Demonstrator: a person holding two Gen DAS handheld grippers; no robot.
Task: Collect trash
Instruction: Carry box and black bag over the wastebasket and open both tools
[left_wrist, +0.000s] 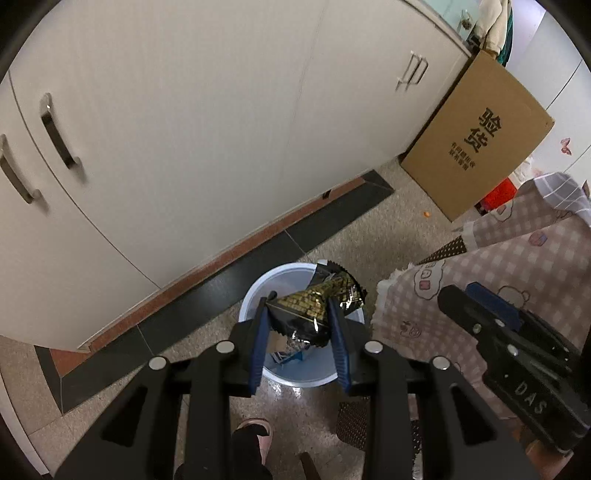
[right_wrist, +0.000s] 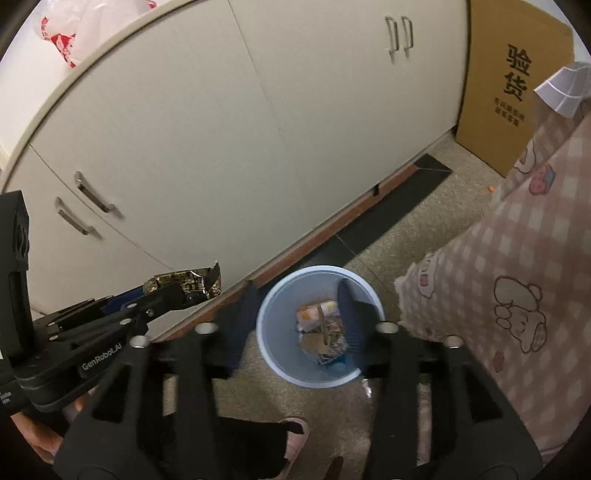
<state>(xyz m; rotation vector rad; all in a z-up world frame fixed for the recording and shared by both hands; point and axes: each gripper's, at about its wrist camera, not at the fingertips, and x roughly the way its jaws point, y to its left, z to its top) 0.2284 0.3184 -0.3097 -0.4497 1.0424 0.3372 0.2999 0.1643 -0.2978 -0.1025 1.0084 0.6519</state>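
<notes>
While I am holding my left tool (left_wrist: 299, 325) above the round pale-blue plastic bin (left_wrist: 255, 291), its pads are clamping the crinkled black-and-gold foil snack wrapper (left_wrist: 317, 302), which is not yet dropped. My right tool (right_wrist: 295, 317) is hanging over the same bin with its jaws parted and nothing between them. Several wrappers are already lying inside. The bin is standing on speckled floor tiles (right_wrist: 399, 236), beside cream cabinet doors (left_wrist: 184, 129) and a pink checked cloth (right_wrist: 517, 258).
</notes>
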